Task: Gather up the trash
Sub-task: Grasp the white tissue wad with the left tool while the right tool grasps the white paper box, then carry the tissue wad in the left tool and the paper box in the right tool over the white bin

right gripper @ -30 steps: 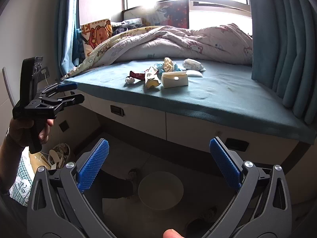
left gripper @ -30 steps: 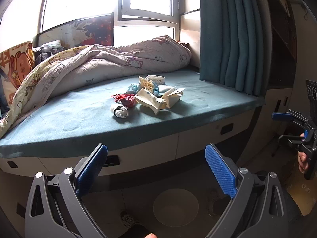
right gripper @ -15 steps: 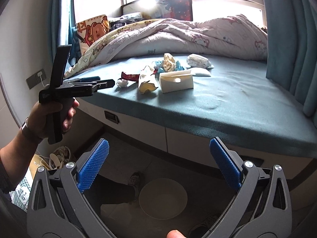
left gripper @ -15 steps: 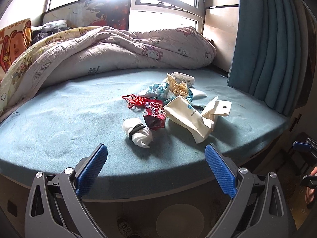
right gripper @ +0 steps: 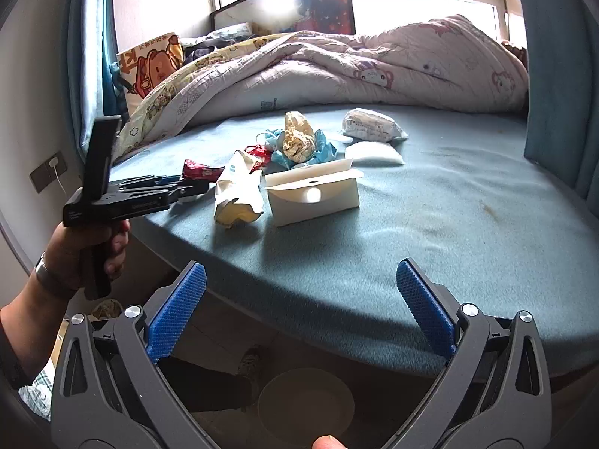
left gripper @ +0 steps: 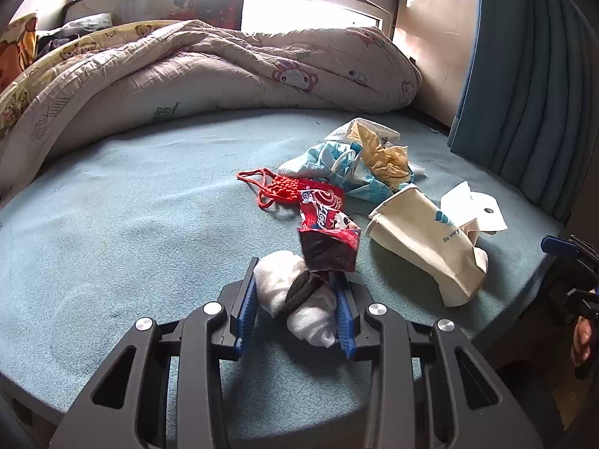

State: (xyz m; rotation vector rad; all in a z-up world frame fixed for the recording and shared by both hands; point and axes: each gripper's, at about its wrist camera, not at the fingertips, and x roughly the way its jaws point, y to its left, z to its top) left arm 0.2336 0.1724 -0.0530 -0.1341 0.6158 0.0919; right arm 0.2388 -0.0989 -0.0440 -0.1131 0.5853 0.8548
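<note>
A pile of trash lies on the teal mattress [left gripper: 112,224]. My left gripper [left gripper: 295,299] is shut on a white wad with a black band [left gripper: 299,299] at the pile's near end. Behind it lie a red snack wrapper [left gripper: 325,232], a red cord [left gripper: 269,187], a crushed paper cup [left gripper: 423,243], blue plastic [left gripper: 337,168] and crumpled brown paper [left gripper: 382,153]. My right gripper [right gripper: 299,299] is open and empty, off the mattress edge. It sees the left gripper [right gripper: 149,194], the cup [right gripper: 236,194] and a white box [right gripper: 314,194].
A rumpled quilt [left gripper: 187,75] fills the back of the mattress. A teal curtain [left gripper: 524,75] hangs at the right. A white packet [right gripper: 374,127] and a white pad [right gripper: 374,155] lie behind the box. A round pale bowl [right gripper: 305,400] sits on the floor below.
My left gripper has moved forward over the mattress and closed on the white wad. My right gripper has moved closer to the mattress edge and stays open.
</note>
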